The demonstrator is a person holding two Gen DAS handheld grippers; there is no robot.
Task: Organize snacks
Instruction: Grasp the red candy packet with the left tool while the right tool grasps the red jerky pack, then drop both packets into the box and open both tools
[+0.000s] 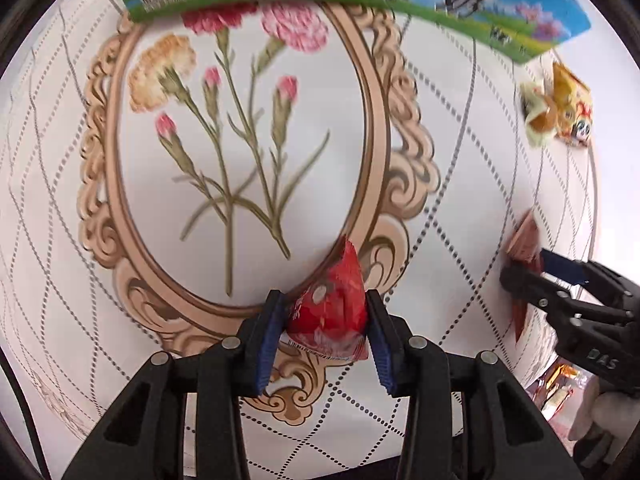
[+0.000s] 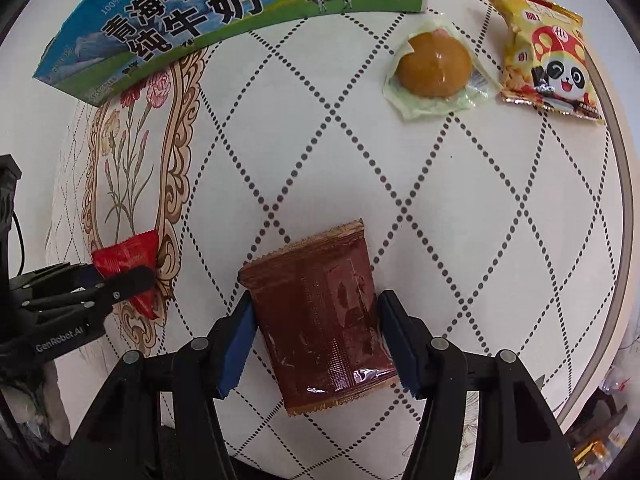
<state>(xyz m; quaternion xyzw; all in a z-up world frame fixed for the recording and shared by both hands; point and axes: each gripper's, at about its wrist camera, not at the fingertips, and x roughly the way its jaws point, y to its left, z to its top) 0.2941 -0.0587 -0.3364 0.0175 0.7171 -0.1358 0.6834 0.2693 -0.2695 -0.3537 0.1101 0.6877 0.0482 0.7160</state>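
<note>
The left gripper (image 1: 326, 316) is squeezed tight on a small red pack (image 1: 330, 312), down low on the table (image 1: 440, 128). The right gripper (image 2: 316, 336) has a brown pack (image 2: 320, 320) between its blue pads, and the pads touch both its sides.

Both packs look light, soft and crinkly. The shiny wrap may slip, so hold the fat middle, not the thin ends.

Further off lie a round bun (image 2: 434, 66) in clear wrap and a yellow bag (image 2: 548, 52), side by side. The bun looks squishy.

The milk box (image 2: 224, 12) stands at the far side. I cannot see inside it.
</note>
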